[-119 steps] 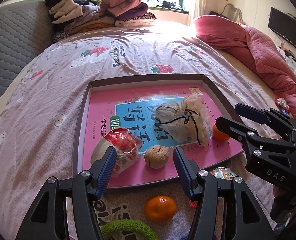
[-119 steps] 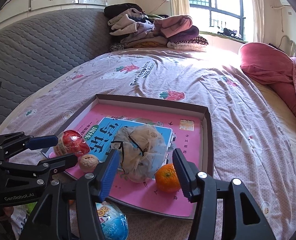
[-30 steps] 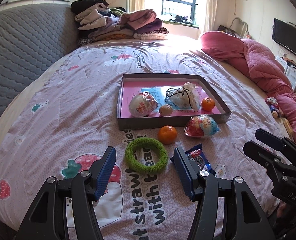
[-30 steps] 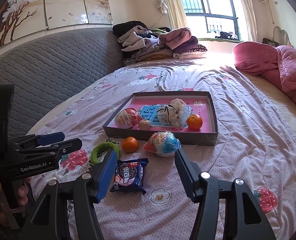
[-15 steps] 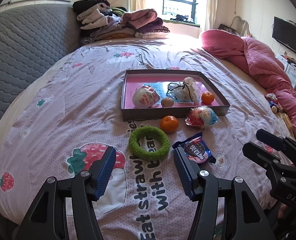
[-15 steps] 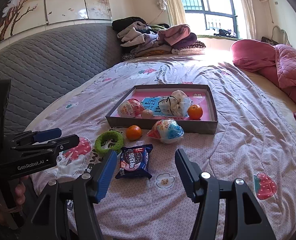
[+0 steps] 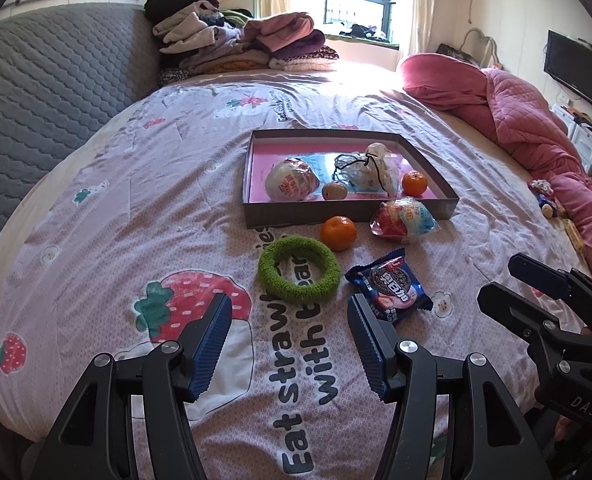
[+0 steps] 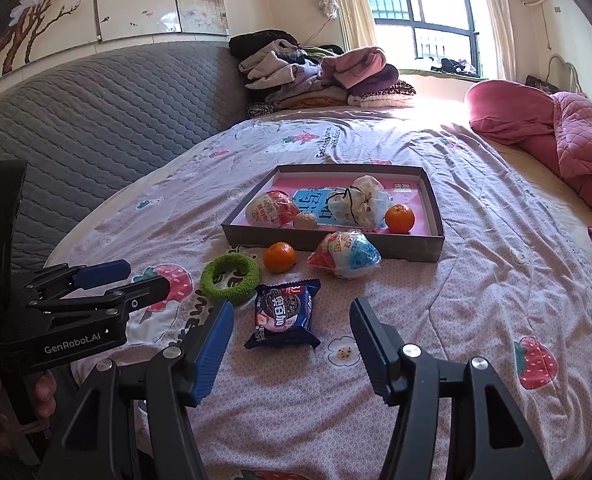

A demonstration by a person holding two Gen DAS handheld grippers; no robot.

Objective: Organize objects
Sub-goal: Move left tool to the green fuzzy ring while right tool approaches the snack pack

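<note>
Partly done — four items sit in the tray (image 7: 349, 212). At its 6 o'clock on the bed, a tangerine (image 7: 338, 233), egg pack (image 7: 403, 215), green ring (image 7: 299, 269) and cookie packet (image 7: 389, 286) wait; left gripper (image 7: 288, 344) and right gripper (image 8: 290, 340) gape empty.

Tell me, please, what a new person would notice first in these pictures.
Probably the shallow box with a pink lining in the middle of the bed, holding a tangerine, a drawstring pouch and a wrapped toy egg. In front of it on the strawberry-print bedsheet lie a green fuzzy ring, another tangerine and a blue cookie packet.
</note>
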